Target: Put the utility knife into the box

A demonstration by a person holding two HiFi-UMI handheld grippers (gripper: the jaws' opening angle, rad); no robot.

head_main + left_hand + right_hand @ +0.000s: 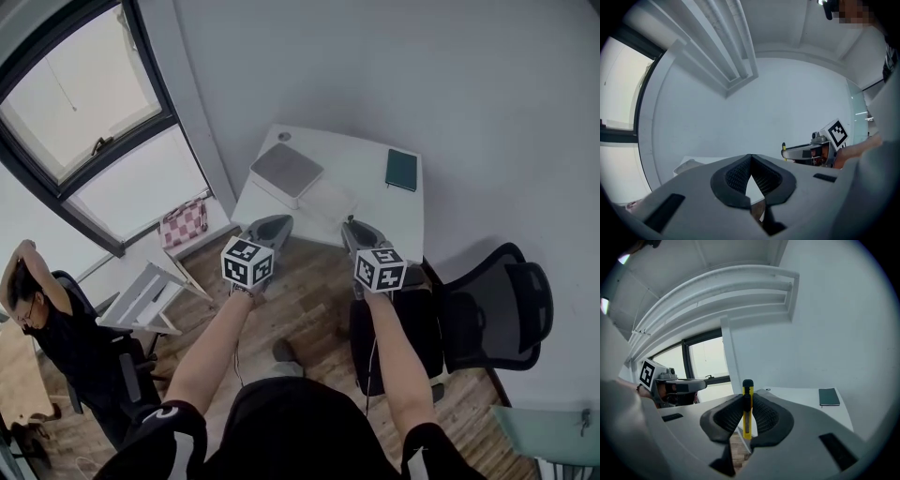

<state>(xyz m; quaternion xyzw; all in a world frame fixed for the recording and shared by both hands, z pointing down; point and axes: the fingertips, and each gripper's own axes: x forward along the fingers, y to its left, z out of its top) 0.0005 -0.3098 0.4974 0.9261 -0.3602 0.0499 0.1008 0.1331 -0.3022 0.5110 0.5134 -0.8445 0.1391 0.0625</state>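
Observation:
A yellow utility knife (pixel 747 409) with a black tip stands upright between the pads of my right gripper (pixel 747 398), which is shut on it. In the head view that gripper (pixel 350 227) hovers at the near edge of the white table (pixel 366 202), and the knife cannot be made out there. The box (pixel 286 172) is flat and grey with its lid on, and rests on the table's left part, ahead of my left gripper (pixel 272 222). In the left gripper view the left gripper (pixel 750 157) has its tips together and holds nothing.
A dark green notebook (pixel 401 169) lies at the table's far right corner. A black office chair (pixel 495 309) stands right of me. At the left are a window, a low white shelf (pixel 141 298) and a seated person (pixel 42 323). Grey walls back the table.

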